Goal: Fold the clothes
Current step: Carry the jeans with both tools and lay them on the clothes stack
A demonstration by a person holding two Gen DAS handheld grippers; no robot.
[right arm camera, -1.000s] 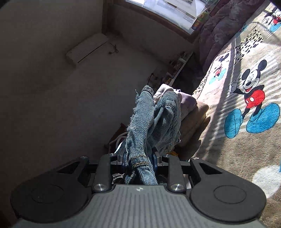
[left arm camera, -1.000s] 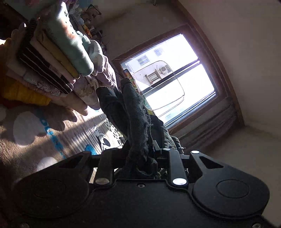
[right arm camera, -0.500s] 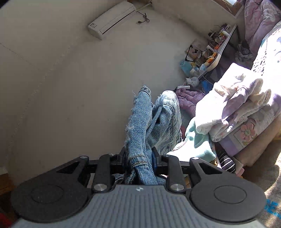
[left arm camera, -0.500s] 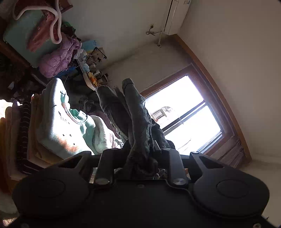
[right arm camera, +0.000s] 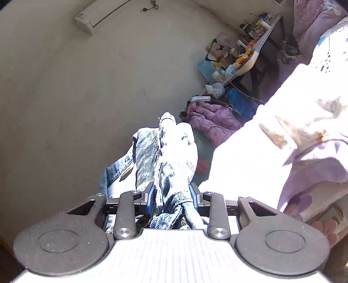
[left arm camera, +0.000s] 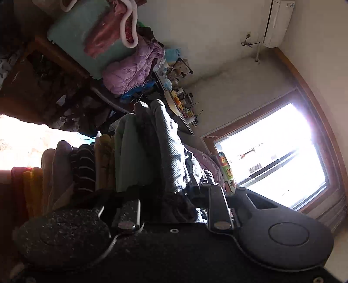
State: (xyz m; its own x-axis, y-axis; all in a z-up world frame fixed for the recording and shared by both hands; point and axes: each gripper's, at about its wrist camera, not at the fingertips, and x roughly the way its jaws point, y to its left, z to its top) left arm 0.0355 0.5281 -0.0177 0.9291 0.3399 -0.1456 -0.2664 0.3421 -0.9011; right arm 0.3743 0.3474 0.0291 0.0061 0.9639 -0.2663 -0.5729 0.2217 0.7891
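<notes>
1. The jeans [right arm camera: 174, 156] are bunched between both sets of tongs, standing up out of each in a thick twisted fold; in the left wrist view the same jeans [left arm camera: 169, 152] look grey and shadowed.
2. The right tongs [right arm camera: 171, 196] are pressed together on the jeans, with blue denim and a hem seam spilling back over the tool body.
3. The left tongs [left arm camera: 171, 193] are likewise pinching the jeans, the cloth filling the gap between the fingers.
4. Just beside the jeans, in the left wrist view, sits a stack of folded clothes [left arm camera: 87, 165] seen edge-on: green, yellow, striped, tan and red layers.
5. In the right wrist view a pale lilac and white pile of folded clothes [right arm camera: 282, 141] lies close beside the jeans, in bright sun.
6. Beyond the jeans lies a purple quilted jacket [right arm camera: 211, 117], and past it a cluttered desk [right arm camera: 245, 65].
7. An air conditioner [right arm camera: 97, 13] hangs on the wall high above the jeans.
8. A bright window [left arm camera: 271, 156] is near the jeans in the left wrist view.
</notes>
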